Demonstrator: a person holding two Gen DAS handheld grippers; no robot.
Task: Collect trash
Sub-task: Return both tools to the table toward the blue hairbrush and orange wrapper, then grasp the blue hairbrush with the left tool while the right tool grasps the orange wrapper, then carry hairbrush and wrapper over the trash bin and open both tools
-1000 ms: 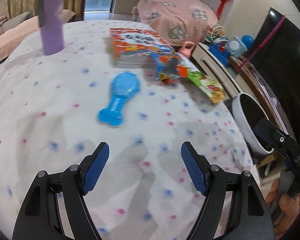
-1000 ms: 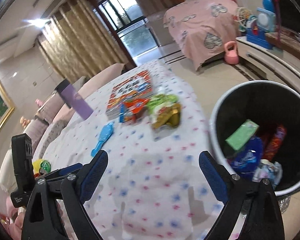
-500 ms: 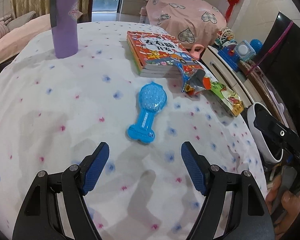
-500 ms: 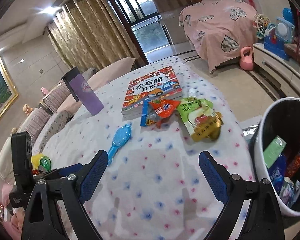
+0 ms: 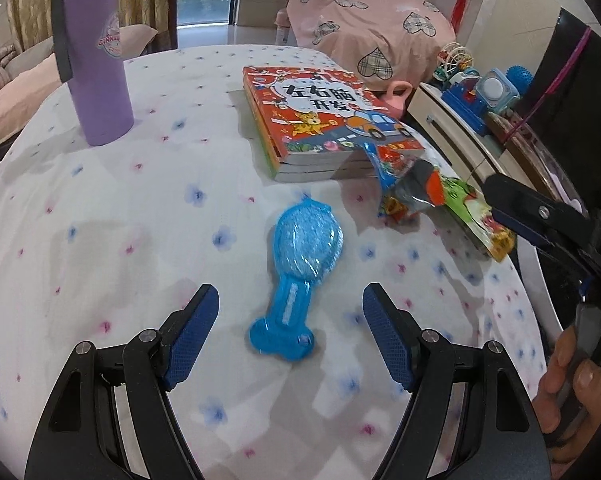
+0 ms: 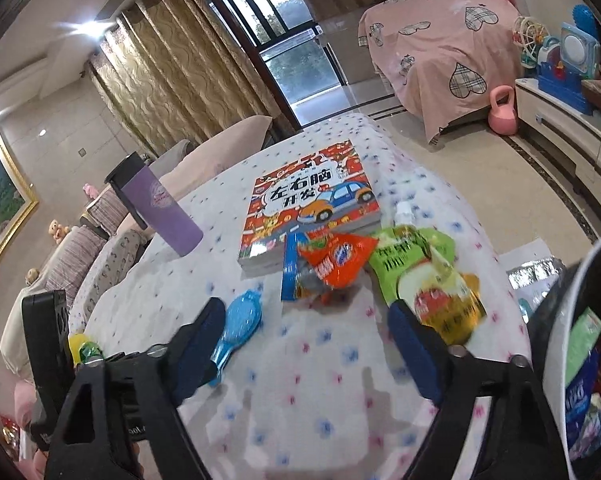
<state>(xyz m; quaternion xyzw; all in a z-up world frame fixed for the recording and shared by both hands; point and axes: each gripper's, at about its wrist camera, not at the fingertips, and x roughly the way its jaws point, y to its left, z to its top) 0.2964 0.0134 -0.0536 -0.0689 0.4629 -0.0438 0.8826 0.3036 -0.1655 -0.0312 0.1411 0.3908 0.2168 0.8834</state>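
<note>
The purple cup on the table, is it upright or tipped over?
Upright. The purple cup stands on its base on the table, lid on top.

Trash bin point(image 6: 556, 344) cut off at edge

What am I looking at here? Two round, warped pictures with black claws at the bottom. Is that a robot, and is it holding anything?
No robot: a person carries a hand-held gripper in each hand, each with a wide-angle camera looking along its two fingers. One picture is from the left gripper, the other from the right gripper. Both are empty; the right one's fingers are closing on nothing. On the flowered tablecloth lie a blue brush, a purple tumbler, a picture book, an orange snack wrapper and a green drink pouch. The trash bin stands beside the table.
</note>
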